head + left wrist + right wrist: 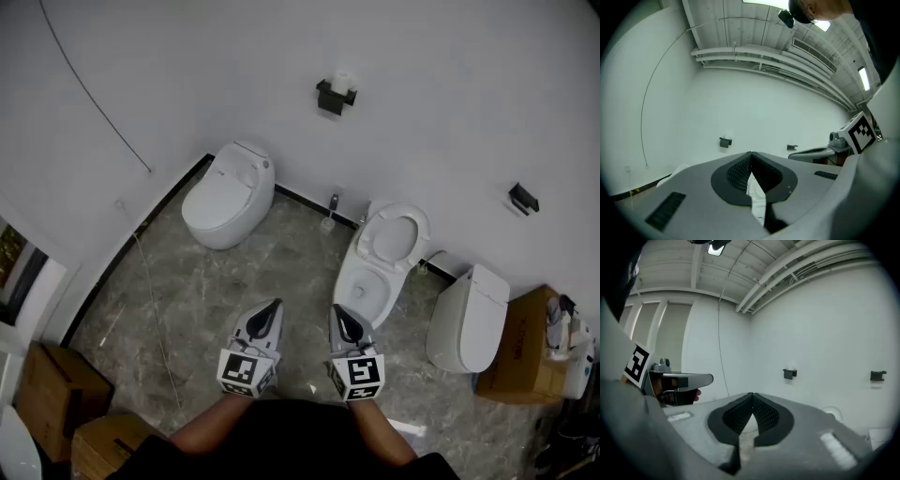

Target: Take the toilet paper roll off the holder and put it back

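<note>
A black holder [330,97] is fixed high on the white wall, with a white toilet paper roll [345,83] on it. It shows small in the left gripper view as the holder [725,142] and in the right gripper view as the holder [789,373] with the roll [791,367] on top. A second black holder [523,198] hangs further right and bears nothing. My left gripper [272,307] and right gripper [339,311] are side by side near my body, far from the wall. Both are shut, with nothing between their jaws.
Three white toilets stand on the grey marbled floor: a closed one [228,194] at left, an open one [380,258] in the middle, another [467,317] at right. Cardboard boxes [54,384] sit at lower left and another box [527,345] at right.
</note>
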The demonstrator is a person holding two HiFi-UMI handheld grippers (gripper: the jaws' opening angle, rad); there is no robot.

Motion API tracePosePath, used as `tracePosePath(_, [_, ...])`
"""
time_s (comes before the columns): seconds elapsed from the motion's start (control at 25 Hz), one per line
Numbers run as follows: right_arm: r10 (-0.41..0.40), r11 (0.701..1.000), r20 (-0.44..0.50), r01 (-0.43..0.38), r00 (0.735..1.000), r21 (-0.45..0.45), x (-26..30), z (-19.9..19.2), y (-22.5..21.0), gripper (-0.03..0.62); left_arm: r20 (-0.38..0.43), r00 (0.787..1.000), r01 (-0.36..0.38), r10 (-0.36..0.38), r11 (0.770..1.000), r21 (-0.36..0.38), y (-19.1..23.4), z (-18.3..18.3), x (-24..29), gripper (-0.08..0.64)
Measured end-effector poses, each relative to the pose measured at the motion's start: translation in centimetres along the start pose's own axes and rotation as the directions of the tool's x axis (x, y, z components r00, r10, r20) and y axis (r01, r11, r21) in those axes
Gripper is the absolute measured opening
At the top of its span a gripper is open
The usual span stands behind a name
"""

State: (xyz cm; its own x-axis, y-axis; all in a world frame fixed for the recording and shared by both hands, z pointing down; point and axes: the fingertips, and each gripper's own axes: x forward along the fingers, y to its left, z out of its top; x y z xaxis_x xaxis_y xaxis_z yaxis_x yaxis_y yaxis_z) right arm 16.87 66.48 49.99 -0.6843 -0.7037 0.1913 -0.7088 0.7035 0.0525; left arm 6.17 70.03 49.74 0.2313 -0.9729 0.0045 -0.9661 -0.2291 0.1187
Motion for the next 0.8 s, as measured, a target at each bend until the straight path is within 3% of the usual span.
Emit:
tracePosePath(0.16, [-0.013, 0.999, -0.011, 0.014, 1.0, 0.052, 1.4, -0.9, 0.9, -0.003, 0.009, 1.0, -0.002, 0.002, 1.0, -0.013, 2.7, -0.2, -0.3, 0.017])
tracePosePath(0.4, [-0.102, 0.994, 0.001, 0.101, 0.995, 0.045, 3.6, -0.7, -0.8, -0.002, -0.014, 1.0, 0.012, -0.012, 0.999, -0.046, 5.7, -1.3, 1.6, 0.017])
tracePosePath(0.56, [-0.089, 0.994, -0.008, 0.089, 0.996, 0.058, 6.8, -1.0, -2.3, -0.002, -0.036, 0.999, 0.006, -0.008, 0.998, -0.056, 7.8, -2.1, 4.9, 0.017])
tracePosePath(0.8, [-0.067, 0.985, 0.011, 0.065, 0.998, 0.158, 14.5, -1.8, -6.6, -0.002, -0.109, 0.994, -0.012, 0.008, 0.999, -0.031, 10.9, -3.9, 12.1, 0.017])
